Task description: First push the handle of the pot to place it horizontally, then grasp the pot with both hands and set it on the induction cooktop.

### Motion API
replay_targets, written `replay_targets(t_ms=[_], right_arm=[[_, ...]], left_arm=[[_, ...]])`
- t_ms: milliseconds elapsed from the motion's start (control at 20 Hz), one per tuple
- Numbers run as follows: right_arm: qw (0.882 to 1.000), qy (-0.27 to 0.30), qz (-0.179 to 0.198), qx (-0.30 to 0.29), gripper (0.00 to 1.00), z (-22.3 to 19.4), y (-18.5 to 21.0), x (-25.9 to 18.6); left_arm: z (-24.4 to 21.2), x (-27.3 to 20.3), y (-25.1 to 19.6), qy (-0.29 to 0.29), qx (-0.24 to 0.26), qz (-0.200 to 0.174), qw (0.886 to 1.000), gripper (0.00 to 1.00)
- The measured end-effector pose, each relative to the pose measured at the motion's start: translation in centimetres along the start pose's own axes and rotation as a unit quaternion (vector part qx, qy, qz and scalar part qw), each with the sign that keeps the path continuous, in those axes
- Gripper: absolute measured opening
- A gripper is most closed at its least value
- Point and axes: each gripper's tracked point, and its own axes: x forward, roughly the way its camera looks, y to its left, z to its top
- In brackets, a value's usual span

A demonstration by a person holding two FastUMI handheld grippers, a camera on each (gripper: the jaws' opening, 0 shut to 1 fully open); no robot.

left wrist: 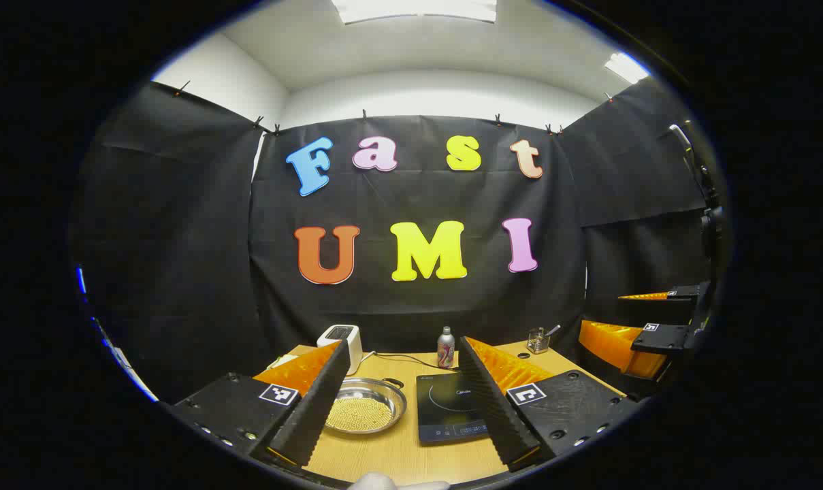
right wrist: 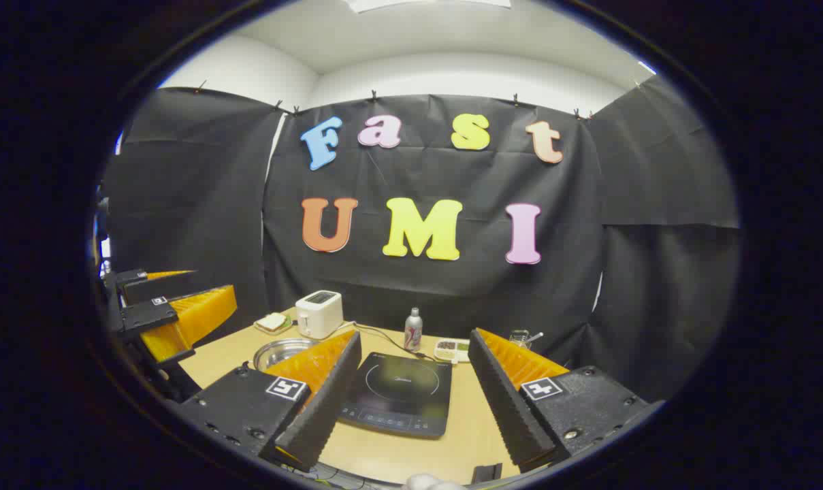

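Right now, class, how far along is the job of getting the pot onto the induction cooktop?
Nothing looks done: the pot sits on the table left of the induction cooktop, whose top is bare. In hand: nothing, since the left gripper and right gripper are open and raised. Left: pushing the handle, the two-handed grasp, the placing.

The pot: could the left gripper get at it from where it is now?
Probably yes. The left gripper is open above the table, with the pot just ahead between its fingers and nothing in between.

Recording booth: black cloth walls [right wrist: 193,204], kitchen-prop table [right wrist: 465,435].
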Motion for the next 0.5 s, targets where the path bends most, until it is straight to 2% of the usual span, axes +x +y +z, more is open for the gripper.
replay_targets(t_ms=[50,100,150,250,300,400,500], right_arm=[[1.000,0.001,-0.003,0.002,0.97,-0.1,-0.2,0.0],[1.000,0.003,-0.005,0.003,0.97,-0.3,-0.4,0.0],[1.000,0.005,-0.006,0.002,0.99,-0.4,-0.4,0.0],[1.000,0.007,-0.009,-0.001,0.97,-0.6,-0.5,-0.1],[1.000,0.008,-0.010,-0.002,0.97,-0.6,-0.5,-0.1],[1.000,0.009,-0.014,-0.003,0.99,-0.6,-0.6,0.1],[1.000,0.011,-0.016,-0.002,0.97,-0.7,-0.6,0.2]], left_arm=[[-0.2,0.2,0.0,0.001,0.000,0.000,1.000,0.86],[0.0,0.3,0.1,-0.002,-0.002,0.001,1.000,0.95],[0.0,0.5,0.1,-0.003,-0.003,0.001,1.000,0.95],[-0.4,0.9,0.3,0.002,-0.002,0.001,1.000,0.94],[-0.6,1.1,0.5,0.002,-0.003,0.001,1.000,0.89],[-0.7,1.5,0.8,0.003,-0.001,0.002,1.000,0.86],[-0.8,1.9,1.0,0.004,-0.002,-0.002,1.000,0.83]])
